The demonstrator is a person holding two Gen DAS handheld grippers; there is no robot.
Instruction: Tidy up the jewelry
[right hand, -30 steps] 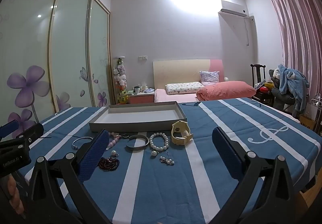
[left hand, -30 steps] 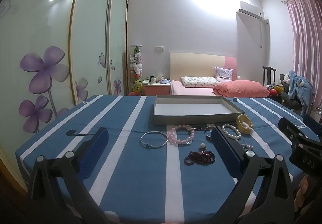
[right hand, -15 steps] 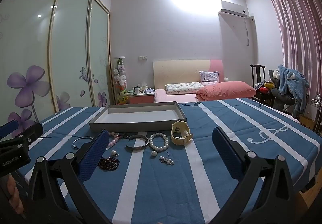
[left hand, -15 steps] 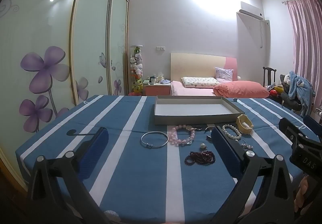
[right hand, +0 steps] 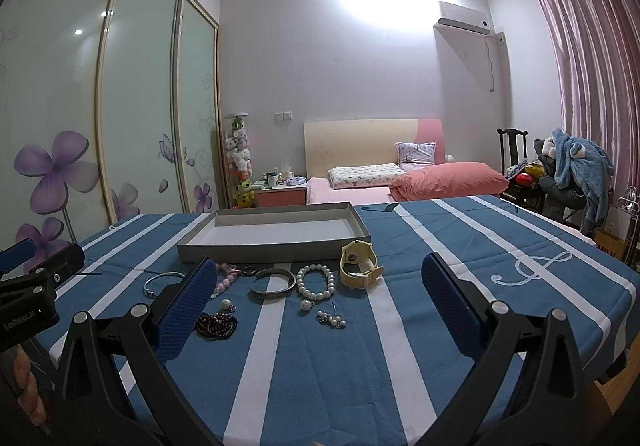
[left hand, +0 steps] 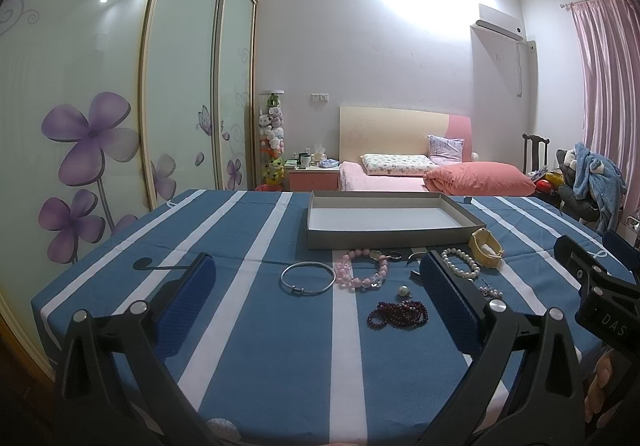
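A shallow grey tray (left hand: 392,237) (right hand: 276,248) lies empty on the blue striped tablecloth. In front of it lie a silver bangle (left hand: 307,278), a pink bead bracelet (left hand: 362,273), a dark red bead bracelet (left hand: 398,314) (right hand: 217,325), a pearl bracelet (right hand: 316,282), a wide silver cuff (right hand: 273,284) and a yellow watch (right hand: 360,264). My left gripper (left hand: 316,278) is open and empty, above the near table. My right gripper (right hand: 318,286) is open and empty, to its right.
A loose pearl (right hand: 227,304), a small ring (right hand: 250,270) and pearl earrings (right hand: 331,320) lie among the bracelets. Sliding wardrobe doors (left hand: 120,105) stand on the left. A bed (left hand: 420,173) and a chair with clothes (right hand: 568,173) are beyond the table.
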